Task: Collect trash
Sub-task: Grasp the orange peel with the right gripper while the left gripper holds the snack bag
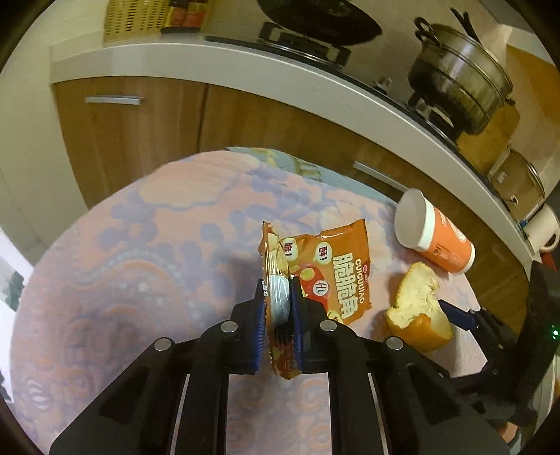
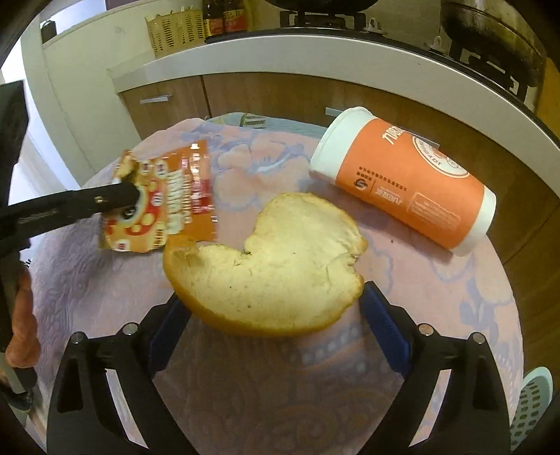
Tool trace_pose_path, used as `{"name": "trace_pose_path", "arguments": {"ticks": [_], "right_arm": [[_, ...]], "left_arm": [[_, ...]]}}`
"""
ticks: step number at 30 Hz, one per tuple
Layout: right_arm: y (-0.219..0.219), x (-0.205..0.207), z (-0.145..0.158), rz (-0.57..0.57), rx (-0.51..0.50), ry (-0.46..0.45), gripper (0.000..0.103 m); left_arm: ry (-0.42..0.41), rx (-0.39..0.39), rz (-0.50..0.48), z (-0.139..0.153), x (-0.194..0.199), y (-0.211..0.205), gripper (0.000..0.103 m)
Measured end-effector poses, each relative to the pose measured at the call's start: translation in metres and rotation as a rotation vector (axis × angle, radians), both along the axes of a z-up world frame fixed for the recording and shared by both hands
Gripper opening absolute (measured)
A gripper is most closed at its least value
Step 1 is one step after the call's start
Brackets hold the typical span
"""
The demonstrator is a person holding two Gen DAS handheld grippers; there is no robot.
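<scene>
In the left wrist view, the left tool (image 1: 276, 297) is clamped on the edge of an orange snack wrapper (image 1: 336, 269), whose crumpled side stands pinched between the blue pads while the rest fans out to the right above the patterned tabletop (image 1: 140, 245). Just right of the wrapper lies a curled piece of orange peel (image 1: 416, 308), white side up, and beyond it a paper cup (image 1: 434, 238) lies on its side near the tabletop's edge. One blue finger of the right tool (image 1: 455, 313) shows beside the peel. The wrapper reads "CUICUIJIAO" with large Chinese characters. Behind, a pot (image 1: 458, 84) sits on a stove above wooden cabinets (image 1: 140, 133). In the right wrist view, the right tool (image 2: 273, 315) stands wide apart, its pads on either side of the peel (image 2: 266, 266), the right pad just beside the peel's edge; whether they touch cannot be told. The cup (image 2: 402, 178), orange with white rims, lies well clear to the upper right; its print is too small to read. At left, the left tool (image 2: 119, 196) grips the wrapper (image 2: 164, 210), and a yellow basket (image 2: 175, 31) stands on the counter behind.
</scene>
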State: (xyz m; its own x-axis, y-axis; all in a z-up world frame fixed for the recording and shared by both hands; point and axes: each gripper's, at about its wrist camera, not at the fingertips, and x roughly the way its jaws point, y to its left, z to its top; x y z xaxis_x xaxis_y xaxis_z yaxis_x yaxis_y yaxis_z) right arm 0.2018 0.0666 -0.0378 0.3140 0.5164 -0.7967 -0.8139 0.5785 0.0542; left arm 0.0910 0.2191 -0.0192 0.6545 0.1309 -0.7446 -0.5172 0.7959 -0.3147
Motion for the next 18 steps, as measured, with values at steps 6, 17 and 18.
{"name": "trace_pose_path", "arguments": {"ticks": [6,17,18], "right_arm": [[-0.016,-0.001,0.010,-0.011,0.066,0.009,0.066],[-0.035,0.003,0.019,-0.057,0.161,0.056,0.036],[-0.034,0.003,0.019,-0.059,0.158,0.054,0.036]], "left_arm": [[-0.019,-0.033,0.003,-0.003,-0.010,0.002,0.011],[-0.065,-0.045,-0.025,0.003,-0.020,-0.010,0.011],[-0.066,-0.045,-0.026,0.002,-0.021,-0.011,0.011]]}}
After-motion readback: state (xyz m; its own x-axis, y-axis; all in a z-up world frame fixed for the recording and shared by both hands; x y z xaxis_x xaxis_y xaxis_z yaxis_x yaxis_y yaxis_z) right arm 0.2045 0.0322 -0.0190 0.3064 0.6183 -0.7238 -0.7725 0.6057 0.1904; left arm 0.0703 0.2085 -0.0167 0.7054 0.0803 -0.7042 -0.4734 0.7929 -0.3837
